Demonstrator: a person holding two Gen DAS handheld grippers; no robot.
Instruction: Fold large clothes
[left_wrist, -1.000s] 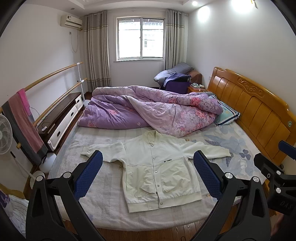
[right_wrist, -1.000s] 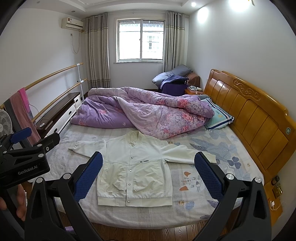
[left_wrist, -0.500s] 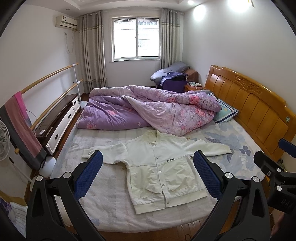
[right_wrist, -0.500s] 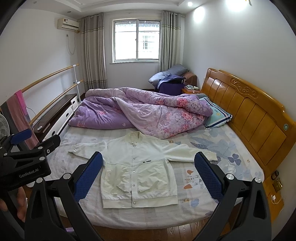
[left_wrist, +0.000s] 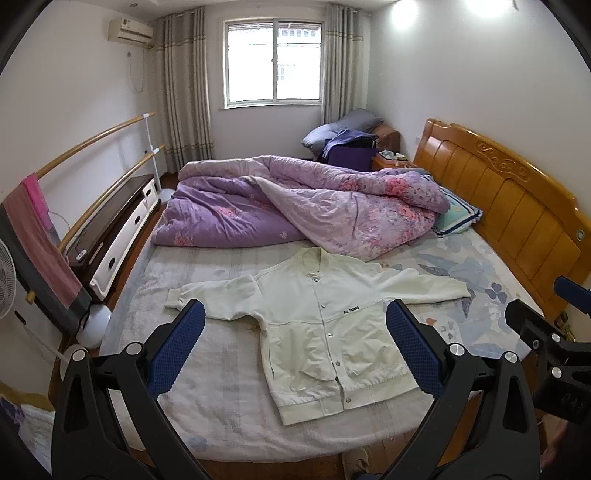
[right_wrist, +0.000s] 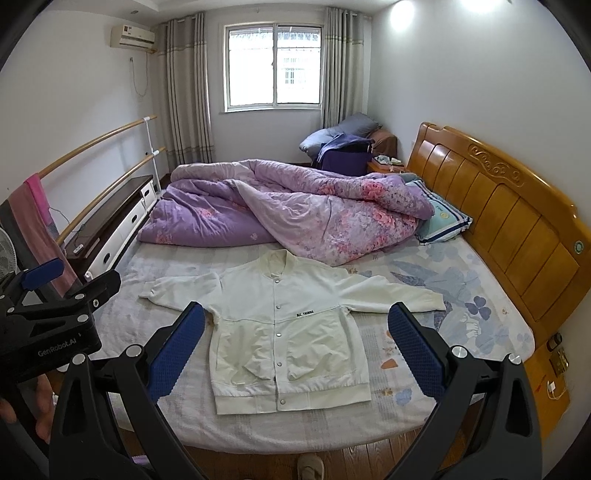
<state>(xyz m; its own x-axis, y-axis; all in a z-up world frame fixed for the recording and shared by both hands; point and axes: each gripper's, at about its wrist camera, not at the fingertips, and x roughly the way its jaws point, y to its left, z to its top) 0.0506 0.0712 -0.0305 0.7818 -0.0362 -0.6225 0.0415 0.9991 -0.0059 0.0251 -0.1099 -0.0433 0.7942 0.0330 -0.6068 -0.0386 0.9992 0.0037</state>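
A cream-white snap-button jacket (left_wrist: 325, 325) lies flat, front up, on the near half of the bed, sleeves spread out to both sides; it also shows in the right wrist view (right_wrist: 284, 332). My left gripper (left_wrist: 295, 347) is open and empty, held in the air well short of the bed's near edge. My right gripper (right_wrist: 295, 347) is open and empty too, at about the same distance. The right gripper's body shows at the right edge of the left wrist view, and the left gripper's body at the left edge of the right wrist view.
A bunched purple floral quilt (left_wrist: 295, 210) fills the far half of the bed (right_wrist: 461, 321). A wooden headboard (left_wrist: 517, 206) stands on the right. A pillow (right_wrist: 443, 221) lies by it. A low cabinet (left_wrist: 114, 229), rails with a towel and a fan stand on the left.
Both grippers have drawn back and risen a little, so the bed and jacket look smaller and lower in view. The jacket has not moved. Both grippers stay open.
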